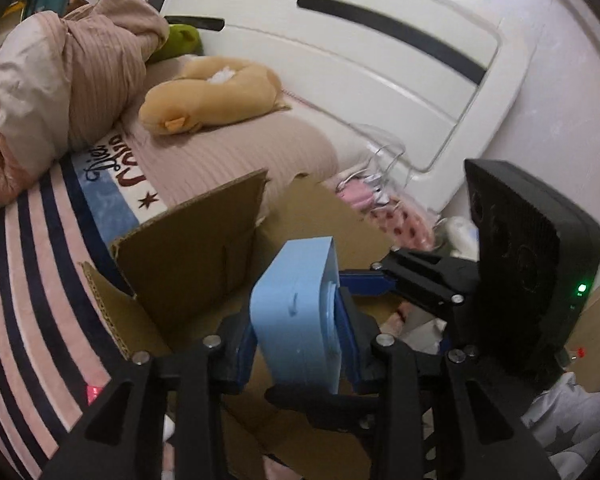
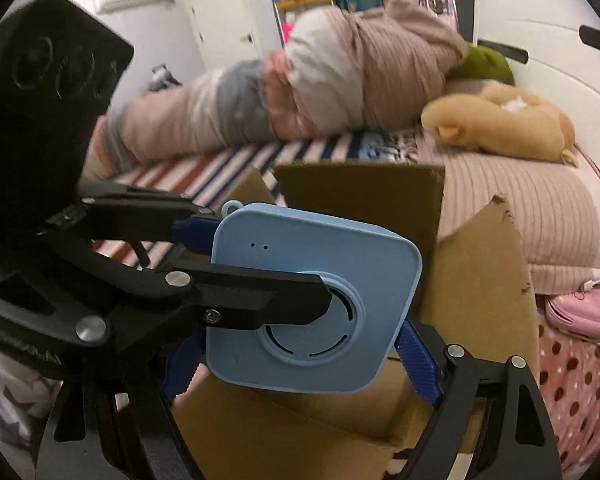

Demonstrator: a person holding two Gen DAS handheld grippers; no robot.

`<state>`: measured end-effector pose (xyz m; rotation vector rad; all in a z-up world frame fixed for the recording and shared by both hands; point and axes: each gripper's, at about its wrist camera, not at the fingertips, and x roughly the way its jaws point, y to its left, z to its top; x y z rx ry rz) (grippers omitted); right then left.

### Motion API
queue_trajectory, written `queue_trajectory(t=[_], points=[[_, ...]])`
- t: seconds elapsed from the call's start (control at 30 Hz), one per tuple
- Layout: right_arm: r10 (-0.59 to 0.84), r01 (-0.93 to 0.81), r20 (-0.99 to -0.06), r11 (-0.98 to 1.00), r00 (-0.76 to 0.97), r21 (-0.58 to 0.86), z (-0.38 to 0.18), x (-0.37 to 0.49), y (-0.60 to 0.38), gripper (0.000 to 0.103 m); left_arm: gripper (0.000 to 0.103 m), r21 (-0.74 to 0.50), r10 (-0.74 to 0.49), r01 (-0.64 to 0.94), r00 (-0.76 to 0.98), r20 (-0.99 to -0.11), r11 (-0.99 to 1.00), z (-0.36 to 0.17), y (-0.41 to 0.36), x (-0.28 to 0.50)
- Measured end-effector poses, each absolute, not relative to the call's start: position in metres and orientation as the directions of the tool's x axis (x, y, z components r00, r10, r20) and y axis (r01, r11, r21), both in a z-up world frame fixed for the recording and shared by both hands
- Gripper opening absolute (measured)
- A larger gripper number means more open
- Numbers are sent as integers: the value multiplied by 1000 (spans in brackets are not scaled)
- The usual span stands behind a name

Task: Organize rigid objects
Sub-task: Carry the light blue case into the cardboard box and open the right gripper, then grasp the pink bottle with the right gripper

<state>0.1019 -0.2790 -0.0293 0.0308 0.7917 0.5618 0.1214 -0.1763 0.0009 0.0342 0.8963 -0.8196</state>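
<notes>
Left wrist view: the left claw [image 1: 296, 344] is clamped on a light blue box [image 1: 296, 312], blue pads pressing its two flat faces, so it's held edge-on and sticking up out of the fingers. Right under and ahead of the claw is an open cardboard carton [image 1: 192, 240] with its flaps standing up. The right claw [image 1: 364, 280] comes in from the right side, its blue fingertip reaching up to the box's far edge. Further ahead is a bed [image 1: 40, 280] with a striped cover, a tan plush [image 1: 208, 96] and a bundled-up quilt [image 1: 68, 80], with a white headboard [image 1: 340, 64] behind.

Right wrist view: here you see the box [image 2: 316, 300] face-on, rounded square with a round grille and a small loop at one corner. The right claw [image 2: 300, 356] has its blue fingers spread to either side of the box's lower corners; can't really tell if they're squeezing it or just sitting alongside. The left claw [image 2: 256, 268] crosses in from the left, one black finger lying over the grille. The carton [image 2: 380, 216] sits open just below and behind the box. Off to the right there's a pink thing [image 2: 580, 312] on a dotted cloth [image 2: 572, 392].
</notes>
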Motion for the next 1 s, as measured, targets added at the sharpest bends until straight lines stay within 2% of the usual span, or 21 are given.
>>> queue_trajectory(t=[0.03,0.1,0.17,0.37,0.43,0.7,0.8,1.0], points=[[478,-466,-678,857,559,221,-31,104,-278,83,36,-288,-610,645,352,-710,708,-1,-178,123],[447,-458,-703,868,552,192,-33,107,-275,84,52,-287,-609,641,360,-706,712,0,-174,123],[433,-458,-712,872,553,175,-38,105,-277,85,59,-281,-606,633,381,-699,721,4,-168,120],[432,-468,-706,869,561,159,-34,96,-272,88,66,-276,-602,603,444,-664,749,22,-139,112],[418,-461,-696,876,583,140,-29,95,-268,94,70,-254,-584,584,491,-647,771,32,-122,103],[419,-496,-607,867,676,46,10,61,-231,94,71,-191,-446,423,662,-603,886,45,-23,61],[513,-584,-583,808,629,81,21,47,-201,94,71,-188,-396,358,693,-603,914,37,17,49],[582,-689,-592,722,558,61,15,30,-133,91,71,-186,-314,254,716,-624,949,-5,80,29]])
